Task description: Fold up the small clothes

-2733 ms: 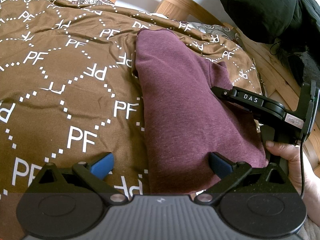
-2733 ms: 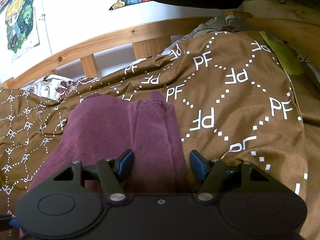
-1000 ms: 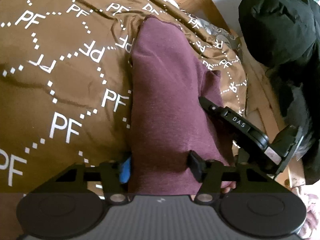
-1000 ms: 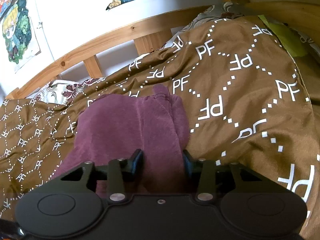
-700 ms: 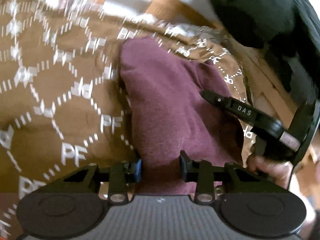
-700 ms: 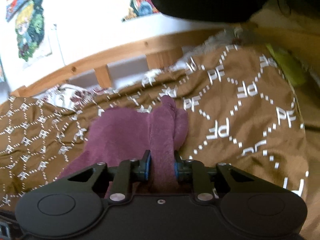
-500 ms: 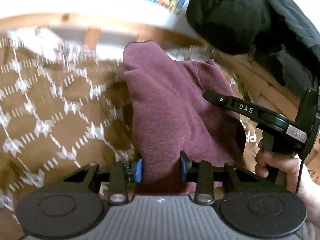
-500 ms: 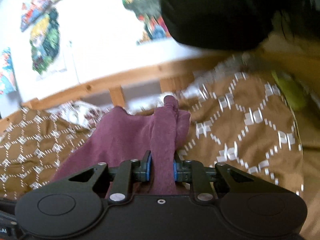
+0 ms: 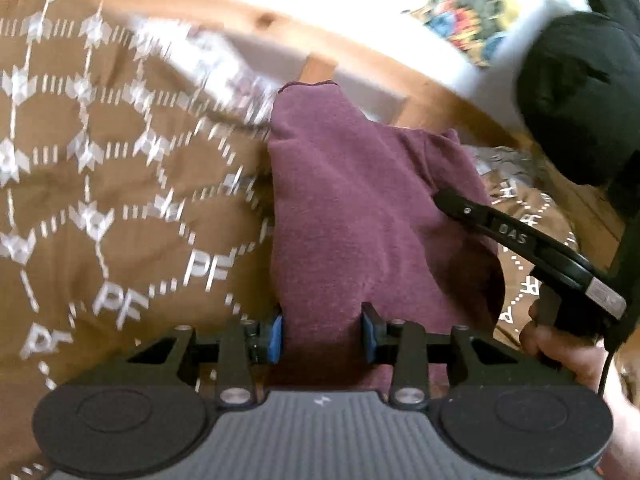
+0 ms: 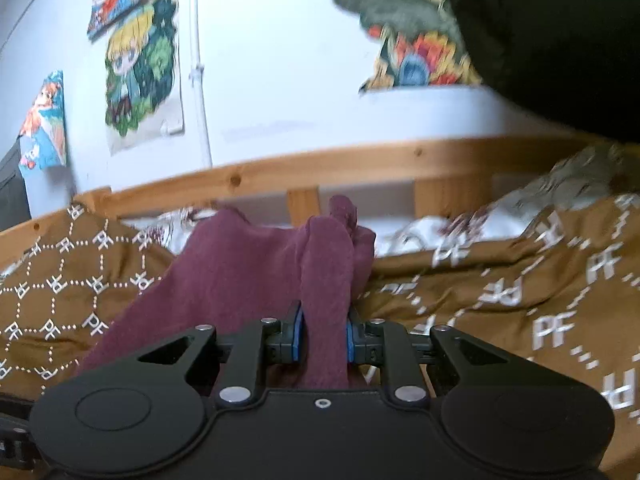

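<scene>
A maroon garment (image 9: 360, 208) lies lengthwise on the bed, and its near end is raised off the cover. My left gripper (image 9: 322, 334) has the near left edge bunched between its blue pads (image 9: 276, 338); the pads press on the cloth while the jaws are opening slightly. In the right wrist view the same garment (image 10: 248, 264) runs away from me. My right gripper (image 10: 323, 336) is shut on a narrow fold of its right side. The right gripper's black body (image 9: 520, 236) and the hand (image 9: 560, 344) holding it show at the right of the left wrist view.
A brown duvet (image 9: 100, 208) printed with white PF lettering covers the bed. A wooden bed rail (image 10: 360, 164) runs behind it, under a white wall with posters (image 10: 140, 68). A black garment (image 10: 560, 32) hangs at the upper right. A floral pillow (image 10: 440, 228) lies by the rail.
Both grippers closed on the garment's near end and lifted it. Both views tilted up from the bed cover towards the bed rail and wall.
</scene>
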The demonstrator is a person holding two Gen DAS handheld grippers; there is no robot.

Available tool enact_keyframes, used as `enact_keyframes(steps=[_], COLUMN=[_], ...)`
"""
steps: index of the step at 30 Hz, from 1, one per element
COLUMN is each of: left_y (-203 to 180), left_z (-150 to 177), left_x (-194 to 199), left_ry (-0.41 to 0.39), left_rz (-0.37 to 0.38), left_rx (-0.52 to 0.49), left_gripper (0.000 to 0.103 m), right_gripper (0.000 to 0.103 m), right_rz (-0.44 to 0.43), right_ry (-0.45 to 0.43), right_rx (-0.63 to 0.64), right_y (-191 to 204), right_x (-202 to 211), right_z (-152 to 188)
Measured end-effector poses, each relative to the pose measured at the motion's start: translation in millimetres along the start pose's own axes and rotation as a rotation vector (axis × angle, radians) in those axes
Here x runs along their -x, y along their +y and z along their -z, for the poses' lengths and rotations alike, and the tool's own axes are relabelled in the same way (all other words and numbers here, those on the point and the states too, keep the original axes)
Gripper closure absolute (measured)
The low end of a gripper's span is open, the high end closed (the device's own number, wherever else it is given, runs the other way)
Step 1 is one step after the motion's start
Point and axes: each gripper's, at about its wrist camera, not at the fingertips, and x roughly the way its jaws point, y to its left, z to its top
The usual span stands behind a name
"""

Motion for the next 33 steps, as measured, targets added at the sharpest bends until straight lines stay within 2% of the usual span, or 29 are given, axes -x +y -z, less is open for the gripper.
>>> enact_keyframes(steps=[4,8,11,14,19,25,33], left_y=[24,27,29,29,21,7,-3], left_z=[1,2,3,4,5,9,13], left_x=[-12,-14,-16,-15,-8,5,36], left_ry=[0.03,0.041,0.049,0.054,0.047,0.01,-0.047], left_rz=[0.033,0.026,0.014,0.0,-0.05,-0.149,-0.238], left_rx=[0.126,0.149,0.168,0.177,0.138,0.046,0.012], left_gripper=[0.056,0.049,0.041,0.033,0.023,0.008,0.001], right_gripper=[0.082,0.077,0.07,0.057,0.036,0.02,0.001], right_rz=[-0.002,-0.01,0.011,0.033,0.075,0.111,0.11], right_ry=[0.044,0.071,0.078,0.082,0.083,0.069,0.013], right_rx=[-0.01,-0.048,-0.048,-0.081,-0.14,-0.175,-0.189], right_y=[-4,-18,-19,-26,-30,-34,-31], right_x=[-14,-15,-15,-13,-5,13,53], right_z=[12,19,23,26,26,26,20])
